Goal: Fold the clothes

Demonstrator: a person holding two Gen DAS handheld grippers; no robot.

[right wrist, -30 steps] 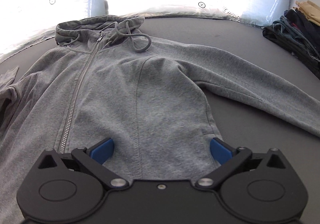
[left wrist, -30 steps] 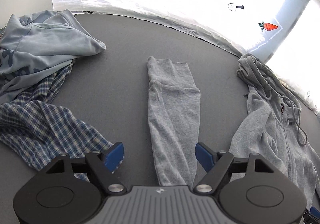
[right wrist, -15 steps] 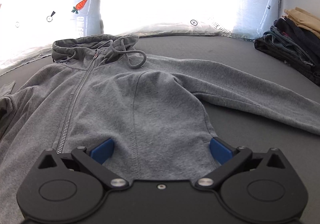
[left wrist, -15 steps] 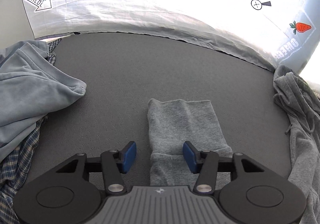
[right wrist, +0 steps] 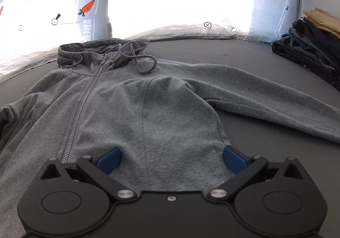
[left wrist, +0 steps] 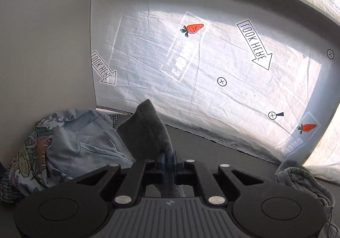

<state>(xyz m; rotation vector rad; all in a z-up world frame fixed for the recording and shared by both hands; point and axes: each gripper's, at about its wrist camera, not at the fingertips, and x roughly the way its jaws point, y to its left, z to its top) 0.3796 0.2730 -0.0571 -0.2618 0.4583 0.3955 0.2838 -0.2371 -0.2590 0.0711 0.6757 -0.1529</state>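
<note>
A set-up room for filming clothes folding

A dark gray bench (right wrist: 265,138) has a white sheet (left wrist: 212,72) hung behind it, printed with carrots, arrows and round marks. Clothes piles (right wrist: 312,50) sit around.

Each view sits just behind its own gripper and looks forward along the two fingers. The left wrist view is tipped only a little downward, raised off the grey surface (left wrist: 212,142), and faces mostly the white printed sheet (left wrist: 223,63) hung behind it, with a heap of light blue clothes (left wrist: 85,142) low at its left. The right wrist view points more steeply down, close over the grey hoodie (right wrist: 148,114), with stacked dark clothes (right wrist: 312,50) at its right edge. Both seem to share the hoodie's hood, which lies bunched at the left view's lower right (left wrist: 297,176), and the sheet.
</note>
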